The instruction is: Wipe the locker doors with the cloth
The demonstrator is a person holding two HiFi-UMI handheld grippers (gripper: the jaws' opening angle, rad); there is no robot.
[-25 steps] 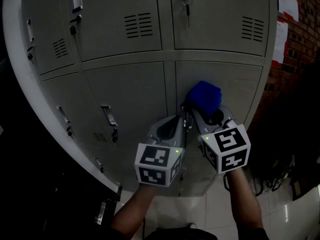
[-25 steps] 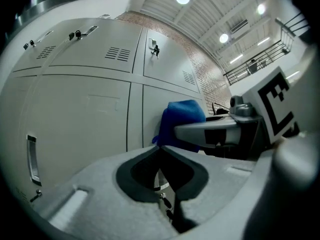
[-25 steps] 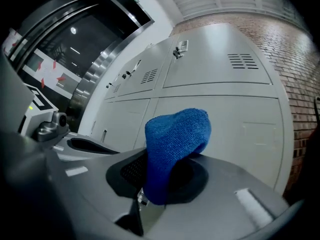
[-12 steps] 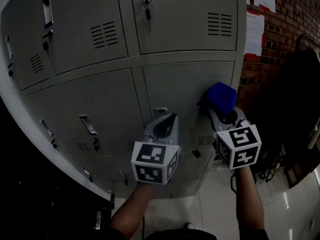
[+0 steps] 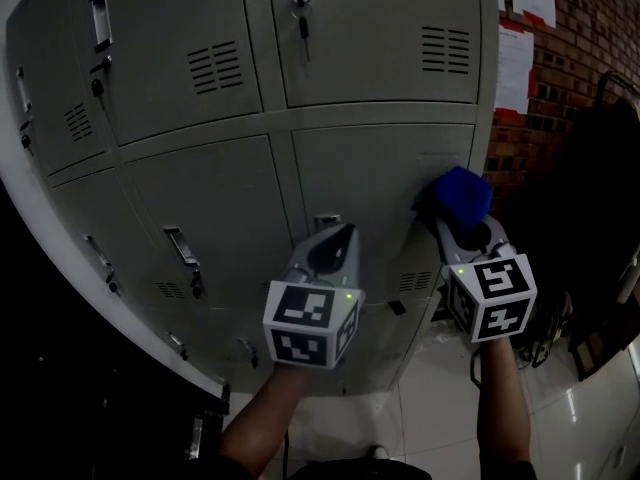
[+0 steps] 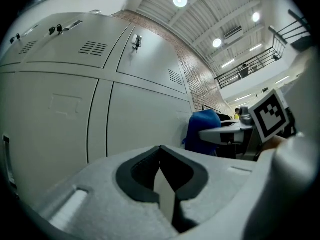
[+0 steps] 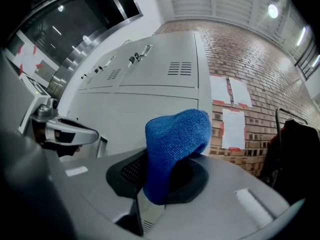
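Grey metal locker doors [image 5: 380,183] fill the head view. A blue cloth [image 5: 458,200] is pinched in my right gripper [image 5: 462,230], which is shut on it. The cloth presses against the right edge of the lower right door. In the right gripper view the cloth [image 7: 175,144] bulges up out of the right gripper [image 7: 162,181], with the lockers [image 7: 150,69] beyond. My left gripper [image 5: 335,243] is shut with nothing in it and points at the lower left part of the same door. From the left gripper [image 6: 162,171] view, the cloth [image 6: 202,129] shows to the right.
A brick wall [image 5: 565,88] with taped papers [image 5: 515,63] stands right of the lockers. A dark garment [image 5: 590,218] hangs there. Keys hang in the upper door's lock [image 5: 300,8]. Latch handles [image 5: 180,253] stick out of the left doors. The tiled floor [image 5: 430,408] lies below.
My right gripper has carried the cloth rightward across the lower right door, from its left side to its right edge. The left gripper stays shut near the door's lower left.
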